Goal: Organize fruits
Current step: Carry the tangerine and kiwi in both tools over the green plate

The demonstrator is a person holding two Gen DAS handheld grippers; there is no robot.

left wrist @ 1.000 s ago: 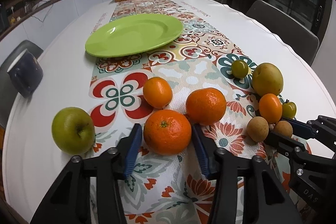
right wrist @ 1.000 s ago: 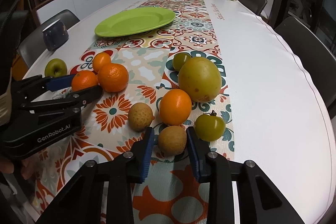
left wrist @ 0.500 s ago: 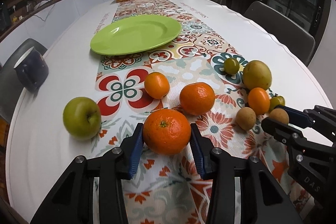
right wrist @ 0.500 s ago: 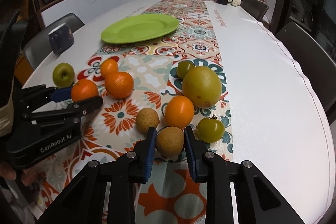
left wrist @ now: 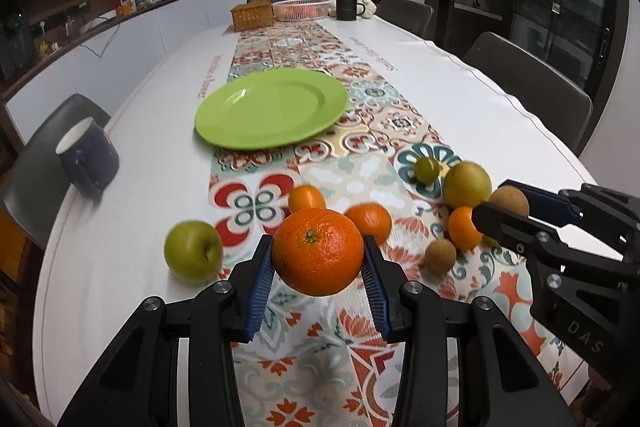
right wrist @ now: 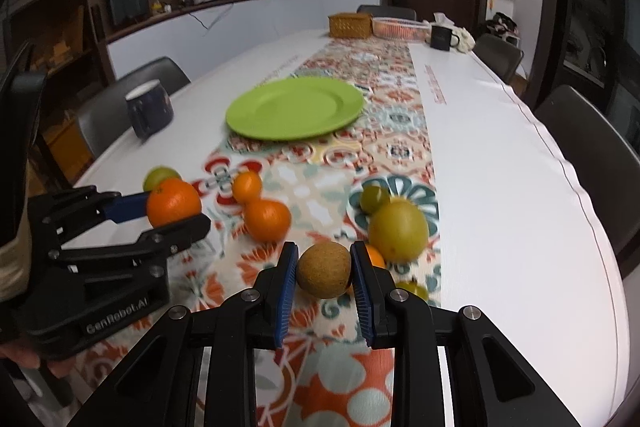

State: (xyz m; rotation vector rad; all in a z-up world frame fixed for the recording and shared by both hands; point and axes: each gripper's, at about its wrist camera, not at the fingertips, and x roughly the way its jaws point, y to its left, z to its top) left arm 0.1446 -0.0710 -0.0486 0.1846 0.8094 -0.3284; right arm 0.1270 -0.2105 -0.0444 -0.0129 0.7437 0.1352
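Fruit fills both wrist views, yet each shows something the other lacks. Looking from the left wrist, the left gripper [left wrist: 318,269] has its blue pads pressed on either side of a large orange [left wrist: 318,251], which is held clear above the patterned table runner [left wrist: 320,359]; the green apple [left wrist: 193,251] lies in full sight on the white table [left wrist: 160,155] just to the left, and a small brown fruit [left wrist: 440,255] rests on the runner to the right. From the right wrist that apple [right wrist: 161,177] is mostly hidden behind the held orange [right wrist: 173,201], and the second brown fruit is not visible. That view instead shows the right gripper [right wrist: 324,277] clamped on a round brown fruit [right wrist: 324,269], lifted off the runner, with its full rough skin between the pads; in the left view only its top [left wrist: 509,199] peeks over the right gripper's fingers [left wrist: 516,221]. Two smaller oranges [right wrist: 267,219] and [right wrist: 247,187] sit between the two tools. A yellow-green pear-like fruit [right wrist: 398,230] lies just beyond the right gripper, a small green fruit [right wrist: 374,199] touching its far side. The green plate [right wrist: 295,107] sits bare further up the runner, well apart from both grippers, and a dark mug [right wrist: 149,109] stands to its left.
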